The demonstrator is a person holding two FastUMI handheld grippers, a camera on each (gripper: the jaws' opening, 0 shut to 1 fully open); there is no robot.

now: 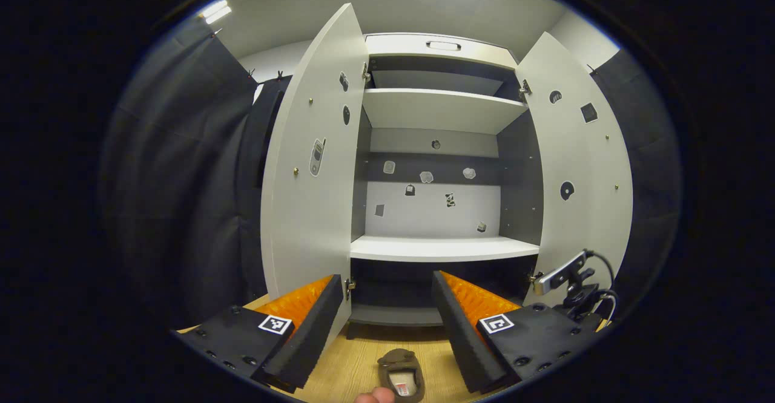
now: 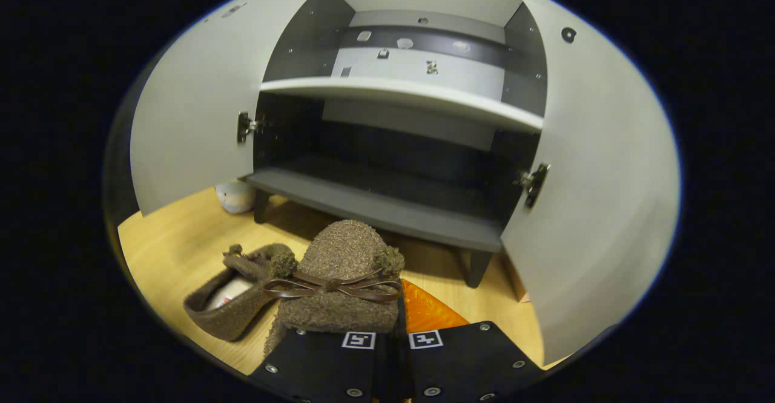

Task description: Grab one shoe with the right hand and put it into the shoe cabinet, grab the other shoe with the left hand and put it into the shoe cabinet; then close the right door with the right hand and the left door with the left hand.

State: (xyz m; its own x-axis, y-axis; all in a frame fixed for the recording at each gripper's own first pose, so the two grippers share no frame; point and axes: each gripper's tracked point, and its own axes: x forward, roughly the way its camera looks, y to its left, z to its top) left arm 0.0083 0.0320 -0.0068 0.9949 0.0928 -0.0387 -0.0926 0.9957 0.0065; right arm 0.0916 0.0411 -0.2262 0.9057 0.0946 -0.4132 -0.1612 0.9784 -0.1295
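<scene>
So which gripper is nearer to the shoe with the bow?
Right. The right gripper is shut on the shoe with the bow; the left gripper is open, hovering above the floor.

Setting: a staged recording booth, not a lived-in home. Evidence: dark cloth walls (image 1: 181, 167) hung on both sides; a white shoe cabinet (image 1: 439, 109) with both doors open and small stickers (image 1: 427, 176) scattered on its back panel and doors; a wood-look floor (image 2: 175, 239); a camera on a stand (image 1: 569, 276); strip ceiling lights (image 1: 215, 11).
</scene>
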